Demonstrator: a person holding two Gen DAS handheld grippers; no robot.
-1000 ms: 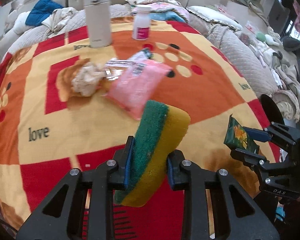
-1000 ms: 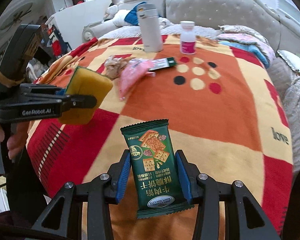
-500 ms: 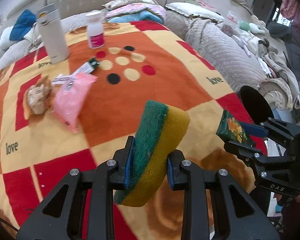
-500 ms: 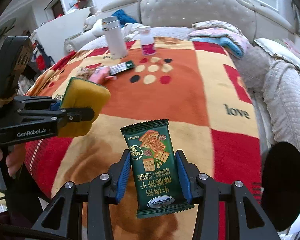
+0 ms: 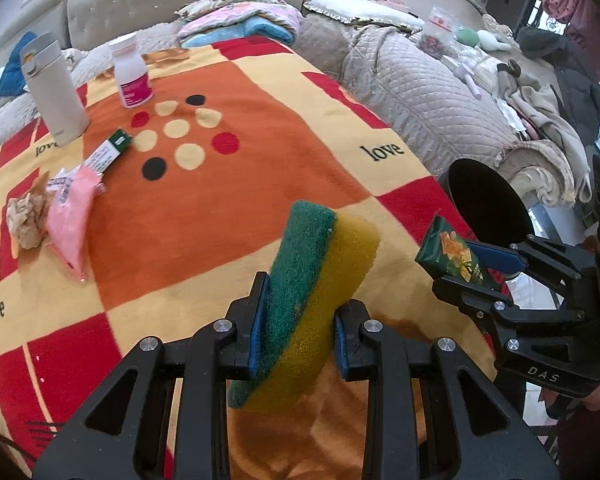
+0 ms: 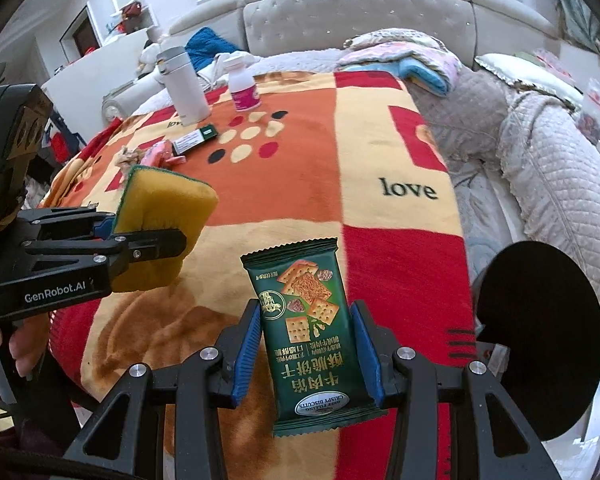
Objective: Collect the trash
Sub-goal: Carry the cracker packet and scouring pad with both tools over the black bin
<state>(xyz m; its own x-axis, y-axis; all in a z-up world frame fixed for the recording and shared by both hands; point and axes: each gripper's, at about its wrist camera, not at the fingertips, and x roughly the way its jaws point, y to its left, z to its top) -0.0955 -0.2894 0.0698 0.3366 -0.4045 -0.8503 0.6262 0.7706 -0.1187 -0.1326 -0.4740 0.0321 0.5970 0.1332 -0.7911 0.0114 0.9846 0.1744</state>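
Green cracker packet upright between the right gripper's blue pads, jaws closed partway onto its side edges. It hangs above the blanket, just left of the black bin; judged on its way there. Sponge, green face left, squeezed in the left gripper, jaws narrow, also clear of the blanket and left of the bin. Both pieces lifted, so likely one trip. Well away from the bin lie a pink pouch, crumpled paper and a small carton. Flask and pill bottle stand beyond, probably keepers.
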